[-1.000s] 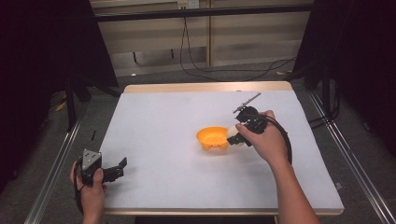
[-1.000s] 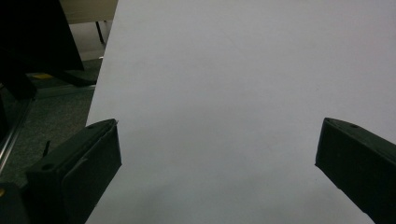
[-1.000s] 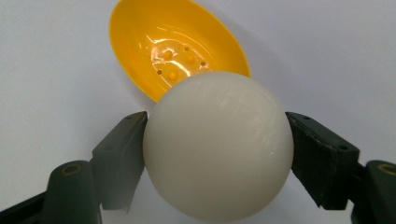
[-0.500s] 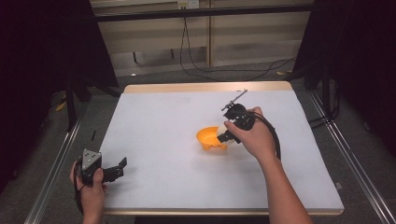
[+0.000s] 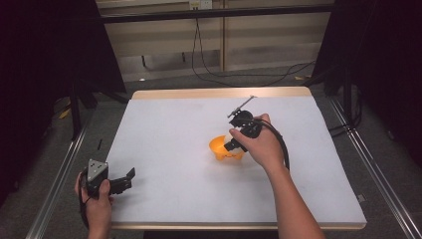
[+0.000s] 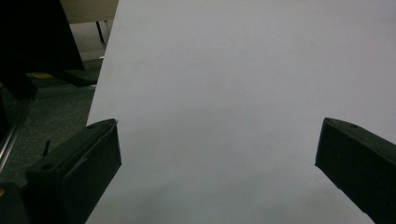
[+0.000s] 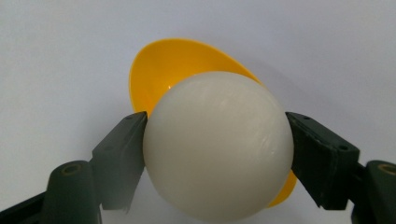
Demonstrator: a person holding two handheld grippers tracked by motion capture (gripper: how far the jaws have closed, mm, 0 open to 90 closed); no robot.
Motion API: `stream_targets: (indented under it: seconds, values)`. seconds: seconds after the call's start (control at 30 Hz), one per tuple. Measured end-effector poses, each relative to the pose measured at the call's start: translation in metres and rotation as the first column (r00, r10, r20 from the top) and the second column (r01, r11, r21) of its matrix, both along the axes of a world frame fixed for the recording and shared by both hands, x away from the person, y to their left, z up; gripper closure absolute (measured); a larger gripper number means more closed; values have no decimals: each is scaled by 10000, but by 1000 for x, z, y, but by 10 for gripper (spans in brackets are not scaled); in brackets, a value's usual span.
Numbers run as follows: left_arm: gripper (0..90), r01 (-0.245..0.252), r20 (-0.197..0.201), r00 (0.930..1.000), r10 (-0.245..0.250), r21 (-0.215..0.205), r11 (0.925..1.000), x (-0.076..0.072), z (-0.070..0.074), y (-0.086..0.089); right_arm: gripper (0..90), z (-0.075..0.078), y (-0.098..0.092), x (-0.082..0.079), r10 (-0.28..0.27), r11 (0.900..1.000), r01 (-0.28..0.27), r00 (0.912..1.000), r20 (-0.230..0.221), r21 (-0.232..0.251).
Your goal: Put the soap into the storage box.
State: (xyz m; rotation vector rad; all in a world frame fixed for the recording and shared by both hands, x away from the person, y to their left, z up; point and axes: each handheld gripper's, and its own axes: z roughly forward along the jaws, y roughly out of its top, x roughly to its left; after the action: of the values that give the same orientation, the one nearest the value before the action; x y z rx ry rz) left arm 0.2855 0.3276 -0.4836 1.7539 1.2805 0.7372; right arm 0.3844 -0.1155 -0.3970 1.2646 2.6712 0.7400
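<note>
white ball (image 7: 218, 149) pinched across its widest part by right gripper (image 7: 218, 154), above orange bowl (image 5: 222, 149) mid-table | likely light, smooth, hard, slippery; hold at its widest part | left gripper (image 6: 219, 154) jaws spread, over bare table (image 5: 169, 129)

White table (image 5: 169, 129) across middle of frame, pale wooden edge along far and near sides. Grey floor (image 5: 164, 82) all round it. Black cable (image 5: 209, 55) hanging from top centre, looping right over floor behind table. Metal rail (image 5: 52, 191) running along lower left, another rail (image 5: 383, 186) at lower right. Dark curtains (image 5: 45, 55) at upper left and upper right. Pale wall panels (image 5: 164, 32) along top. Yellow scrap (image 5: 63, 113) on floor at left.
</note>
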Motion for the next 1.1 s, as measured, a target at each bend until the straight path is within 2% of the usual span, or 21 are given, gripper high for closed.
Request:
stream_targets:
  seconds: [0.53,0.7,0.8,1.0,1.1]
  values:
    - [1,21,-33,10000,-21,-53,10000,0,0,0,246,-9,12,7,-497,9982,494,9987,-89,-344]
    - [1,27,-30,10000,-27,-68,10000,0,0,0,245,-11,13,7,-588,9974,588,9983,28,-407]
    - [1,7,-17,10000,-7,-31,10000,0,0,0,245,-12,14,7,-642,9970,634,9978,-164,-441]
    - [1,12,-31,10000,-13,-25,10000,0,0,0,244,-18,16,9,-630,9960,612,9977,-263,-646]
    - [1,8,-33,10000,-8,-21,10000,0,0,0,243,-19,17,8,-671,9964,656,9974,-272,-546]
